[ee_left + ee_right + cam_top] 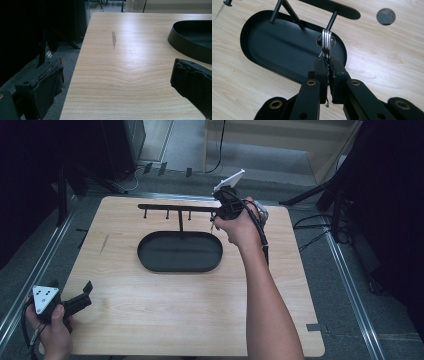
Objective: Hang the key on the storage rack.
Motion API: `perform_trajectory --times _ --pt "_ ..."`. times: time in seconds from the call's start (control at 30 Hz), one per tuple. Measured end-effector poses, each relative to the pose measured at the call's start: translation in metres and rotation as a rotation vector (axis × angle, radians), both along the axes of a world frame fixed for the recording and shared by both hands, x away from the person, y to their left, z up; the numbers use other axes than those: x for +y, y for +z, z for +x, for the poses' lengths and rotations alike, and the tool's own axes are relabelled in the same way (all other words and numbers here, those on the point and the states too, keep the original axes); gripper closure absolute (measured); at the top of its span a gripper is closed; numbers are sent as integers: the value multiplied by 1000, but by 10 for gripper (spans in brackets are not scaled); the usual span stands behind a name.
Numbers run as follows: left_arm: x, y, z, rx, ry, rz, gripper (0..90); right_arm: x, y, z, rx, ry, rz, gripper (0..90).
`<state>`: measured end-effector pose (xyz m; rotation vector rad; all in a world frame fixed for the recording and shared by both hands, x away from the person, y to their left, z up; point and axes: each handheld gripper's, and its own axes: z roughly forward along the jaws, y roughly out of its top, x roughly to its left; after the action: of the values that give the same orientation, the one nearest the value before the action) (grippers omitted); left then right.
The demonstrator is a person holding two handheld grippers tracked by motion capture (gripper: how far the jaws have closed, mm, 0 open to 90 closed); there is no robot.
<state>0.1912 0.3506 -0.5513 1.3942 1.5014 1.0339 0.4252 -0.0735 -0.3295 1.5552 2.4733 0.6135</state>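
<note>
Evidently the right tongs (326,65), pressed together on a bunch of keys (326,45), hold it up at a peg (332,21) of the black rack (180,210) to hang it, while the left tongs (82,296) rest spread at the desk (165,305) corner.

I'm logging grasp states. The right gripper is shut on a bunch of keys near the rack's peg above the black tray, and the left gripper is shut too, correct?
Not quite: the left gripper is open, its jaws wide apart over the table in the left gripper view. The right gripper is indeed shut on the keys near the peg, over the black tray.
</note>
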Motion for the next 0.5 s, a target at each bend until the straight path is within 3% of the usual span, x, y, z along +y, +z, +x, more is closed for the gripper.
perform_trajectory --times 0.5 --pt "0 0 0 -1 0 -4 0 3 -9 5 -20 -14 -13 853"
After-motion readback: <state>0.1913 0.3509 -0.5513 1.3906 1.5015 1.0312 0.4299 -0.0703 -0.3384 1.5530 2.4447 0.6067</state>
